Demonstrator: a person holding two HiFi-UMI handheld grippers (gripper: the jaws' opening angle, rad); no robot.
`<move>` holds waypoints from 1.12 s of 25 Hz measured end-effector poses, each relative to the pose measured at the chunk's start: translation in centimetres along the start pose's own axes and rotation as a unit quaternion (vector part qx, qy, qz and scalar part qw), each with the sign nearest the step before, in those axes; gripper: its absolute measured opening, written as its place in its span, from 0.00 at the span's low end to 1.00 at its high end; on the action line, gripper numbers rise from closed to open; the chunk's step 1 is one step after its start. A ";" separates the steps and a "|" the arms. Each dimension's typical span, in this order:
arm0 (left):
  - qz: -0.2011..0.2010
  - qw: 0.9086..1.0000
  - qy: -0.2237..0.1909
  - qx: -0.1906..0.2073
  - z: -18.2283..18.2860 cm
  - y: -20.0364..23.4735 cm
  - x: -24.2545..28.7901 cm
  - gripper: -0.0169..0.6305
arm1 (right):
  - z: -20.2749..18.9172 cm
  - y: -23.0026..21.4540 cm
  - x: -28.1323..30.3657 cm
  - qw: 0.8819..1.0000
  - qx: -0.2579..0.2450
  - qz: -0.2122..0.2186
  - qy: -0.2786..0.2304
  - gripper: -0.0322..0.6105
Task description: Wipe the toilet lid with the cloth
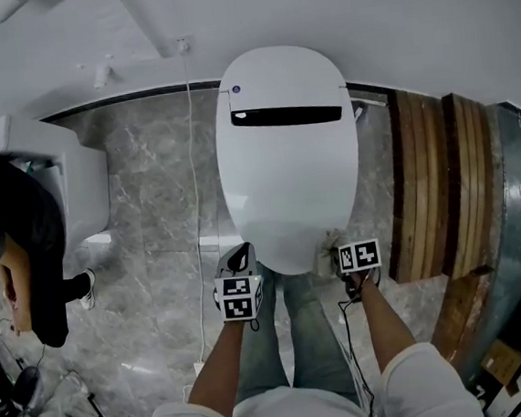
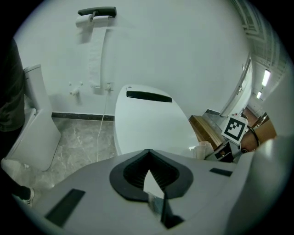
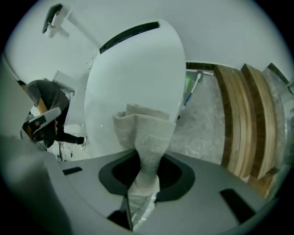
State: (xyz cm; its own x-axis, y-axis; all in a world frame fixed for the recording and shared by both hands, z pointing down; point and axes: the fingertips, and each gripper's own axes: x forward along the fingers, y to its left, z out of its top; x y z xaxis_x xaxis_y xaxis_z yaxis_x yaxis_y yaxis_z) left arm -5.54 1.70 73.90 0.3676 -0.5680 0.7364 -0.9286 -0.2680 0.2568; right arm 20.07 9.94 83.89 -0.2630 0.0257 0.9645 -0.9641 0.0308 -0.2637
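Observation:
The white toilet lid [image 1: 289,173] is down, with a black slot near its back. My right gripper [image 1: 340,252] hangs by the lid's front right edge, shut on a folded beige cloth [image 1: 325,253]. In the right gripper view the cloth [image 3: 144,131] sticks out of the gripper [image 3: 146,158] above the lid [image 3: 133,73]. My left gripper [image 1: 244,253] is at the lid's front left edge, shut and holding nothing. The left gripper view shows the gripper [image 2: 148,153] pointing at the lid [image 2: 147,124], with the cloth [image 2: 202,149] at the right.
A second white toilet [image 1: 65,176] stands at the left, with a person in black [image 1: 21,244] beside it. Wooden boards [image 1: 442,185] lean at the right. A white cable [image 1: 196,209] runs down the wall and across the marble floor. A brush [image 3: 190,89] rests beside the toilet.

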 end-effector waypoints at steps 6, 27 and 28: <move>-0.009 1.000 -0.021 0.017 4.0 -1.3 -2.3 0.05 | 2.5 4.1 -3.8 0.996 -0.010 0.039 -0.077 0.20; -0.041 0.970 -0.233 0.060 28.9 -12.3 -19.5 0.05 | 15.3 17.6 -41.5 0.848 -0.088 0.130 -0.507 0.20; -0.041 0.970 -0.232 0.062 28.8 -12.5 -19.6 0.05 | 15.2 17.6 -41.5 0.847 -0.086 0.131 -0.507 0.19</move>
State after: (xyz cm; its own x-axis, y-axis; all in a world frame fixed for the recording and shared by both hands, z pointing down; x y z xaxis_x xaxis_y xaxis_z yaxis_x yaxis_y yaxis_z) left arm 0.33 -6.28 38.24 0.4503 -0.8222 0.3482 -0.8924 -0.4020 0.2049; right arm 13.51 -5.73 39.45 -0.4467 -0.8157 0.3674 -0.8716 0.3042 -0.3843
